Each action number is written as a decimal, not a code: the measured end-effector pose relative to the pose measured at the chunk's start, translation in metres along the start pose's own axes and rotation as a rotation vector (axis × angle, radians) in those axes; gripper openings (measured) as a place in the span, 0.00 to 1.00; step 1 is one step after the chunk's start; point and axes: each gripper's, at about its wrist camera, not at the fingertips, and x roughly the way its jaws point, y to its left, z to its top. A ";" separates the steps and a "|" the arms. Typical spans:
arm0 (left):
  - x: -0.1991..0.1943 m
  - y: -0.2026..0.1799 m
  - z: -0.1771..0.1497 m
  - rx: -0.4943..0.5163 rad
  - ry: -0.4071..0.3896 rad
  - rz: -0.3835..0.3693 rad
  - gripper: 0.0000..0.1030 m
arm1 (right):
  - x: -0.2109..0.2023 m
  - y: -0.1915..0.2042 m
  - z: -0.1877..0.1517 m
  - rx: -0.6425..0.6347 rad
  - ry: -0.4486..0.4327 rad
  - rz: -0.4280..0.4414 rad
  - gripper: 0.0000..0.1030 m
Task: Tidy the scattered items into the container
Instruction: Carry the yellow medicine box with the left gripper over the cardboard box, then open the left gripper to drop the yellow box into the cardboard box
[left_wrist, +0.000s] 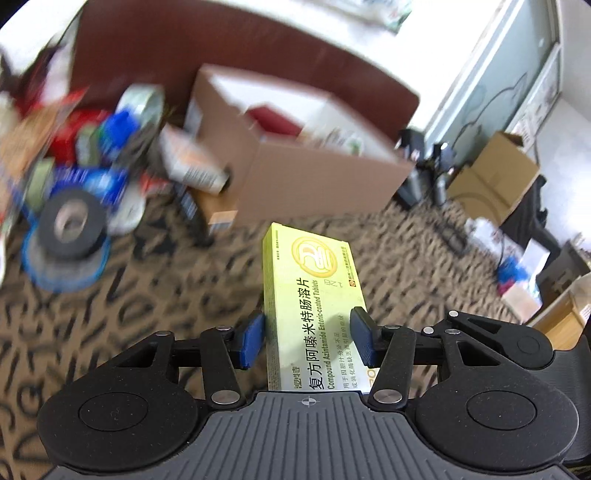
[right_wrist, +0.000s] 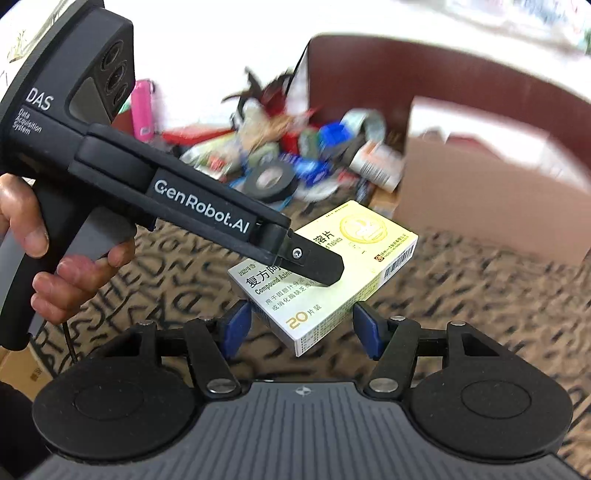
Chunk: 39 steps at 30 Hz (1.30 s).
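Bright daylight, motion-blurred background (fisheye-warped).

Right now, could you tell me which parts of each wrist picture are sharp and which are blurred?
Left wrist view: the yellow tablet box and the left gripper are sharp, while the tape pile and cardboard box are smeared, with fisheye bending at the edges. Right wrist view: the tablet box is readable, the patterned carpet streaks, and the white wall is overexposed.
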 end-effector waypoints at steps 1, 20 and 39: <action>0.001 -0.006 0.011 0.010 -0.016 -0.005 0.51 | -0.004 -0.005 0.006 -0.016 -0.018 -0.015 0.64; 0.115 -0.055 0.199 0.081 -0.131 -0.042 0.54 | 0.010 -0.158 0.129 -0.070 -0.147 -0.202 0.62; 0.247 0.005 0.246 -0.036 -0.045 0.035 0.97 | 0.125 -0.263 0.143 -0.051 0.074 -0.347 0.71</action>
